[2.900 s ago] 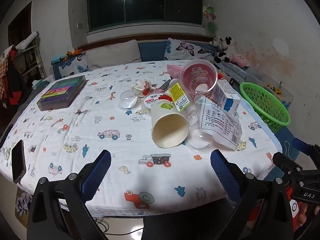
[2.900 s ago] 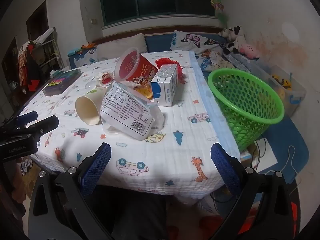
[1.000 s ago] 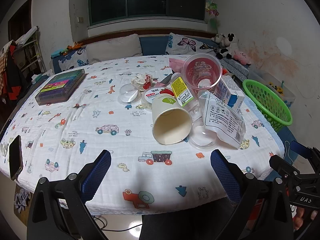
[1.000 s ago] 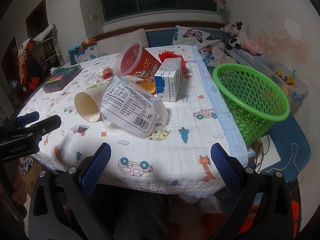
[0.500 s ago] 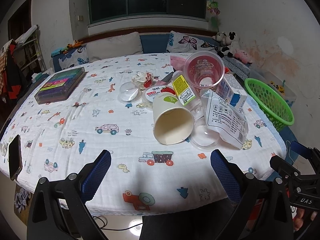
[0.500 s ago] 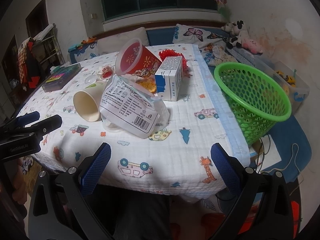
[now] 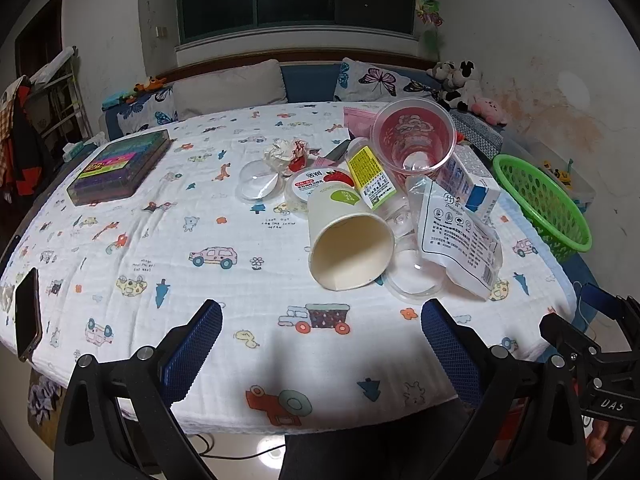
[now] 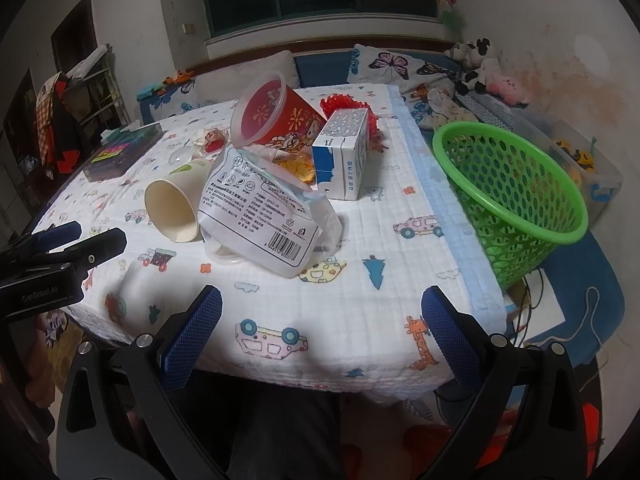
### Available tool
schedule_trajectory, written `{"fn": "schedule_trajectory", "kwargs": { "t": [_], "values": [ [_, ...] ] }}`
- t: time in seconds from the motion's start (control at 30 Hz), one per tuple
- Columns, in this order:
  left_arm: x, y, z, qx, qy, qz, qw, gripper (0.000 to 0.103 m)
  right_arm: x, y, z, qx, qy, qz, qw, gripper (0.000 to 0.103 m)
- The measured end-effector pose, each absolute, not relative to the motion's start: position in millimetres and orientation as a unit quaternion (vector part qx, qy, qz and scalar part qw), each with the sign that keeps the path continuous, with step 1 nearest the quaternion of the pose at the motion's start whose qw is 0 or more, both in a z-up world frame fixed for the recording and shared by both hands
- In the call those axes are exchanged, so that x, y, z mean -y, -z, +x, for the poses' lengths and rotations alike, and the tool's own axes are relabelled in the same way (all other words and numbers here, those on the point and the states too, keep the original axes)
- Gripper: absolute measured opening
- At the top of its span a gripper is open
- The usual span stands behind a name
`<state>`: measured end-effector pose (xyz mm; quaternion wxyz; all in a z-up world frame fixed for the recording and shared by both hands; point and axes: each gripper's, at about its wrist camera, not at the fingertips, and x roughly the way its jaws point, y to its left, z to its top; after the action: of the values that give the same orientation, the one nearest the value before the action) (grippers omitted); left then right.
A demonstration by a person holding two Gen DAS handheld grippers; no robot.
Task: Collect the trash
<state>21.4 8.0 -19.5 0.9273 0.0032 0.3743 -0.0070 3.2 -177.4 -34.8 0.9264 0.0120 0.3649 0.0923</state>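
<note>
Table with white cartoon-print cloth (image 7: 208,216), trash heaped at its right half: tipped cream paper cup (image 7: 348,240), clear printed plastic pouch (image 8: 260,208), red-patterned clear tub (image 8: 272,116), blue-and-white carton (image 8: 342,156), possibly crumpled wrappers behind. Green perforated plastic basket (image 8: 516,200) beside table's right edge. Left gripper (image 7: 320,344) and right gripper (image 8: 320,328): fingers spread, empty, near edge.

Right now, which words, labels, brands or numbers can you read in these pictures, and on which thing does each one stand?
"DAS": on the right gripper body, seen from the left wrist view.
"CanRobot.AI", faint and uncertain: on the left gripper body.
"Look out", with a blurred second line: printed on the tablecloth.
White plastic pouch: barcode and small print, unreadable.
Yellow label, milk carton, round lid: too blurred.
</note>
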Motion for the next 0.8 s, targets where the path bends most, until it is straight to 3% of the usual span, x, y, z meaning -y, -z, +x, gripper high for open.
{"fn": "schedule_trajectory", "kwargs": {
  "t": [0.8],
  "values": [
    [-24.6, 22.7, 48.6, -0.391, -0.003, -0.001, 0.921, 0.097, 166.6, 37.6, 29.9, -0.367, -0.131, -0.008, 0.921, 0.099]
  ]
}}
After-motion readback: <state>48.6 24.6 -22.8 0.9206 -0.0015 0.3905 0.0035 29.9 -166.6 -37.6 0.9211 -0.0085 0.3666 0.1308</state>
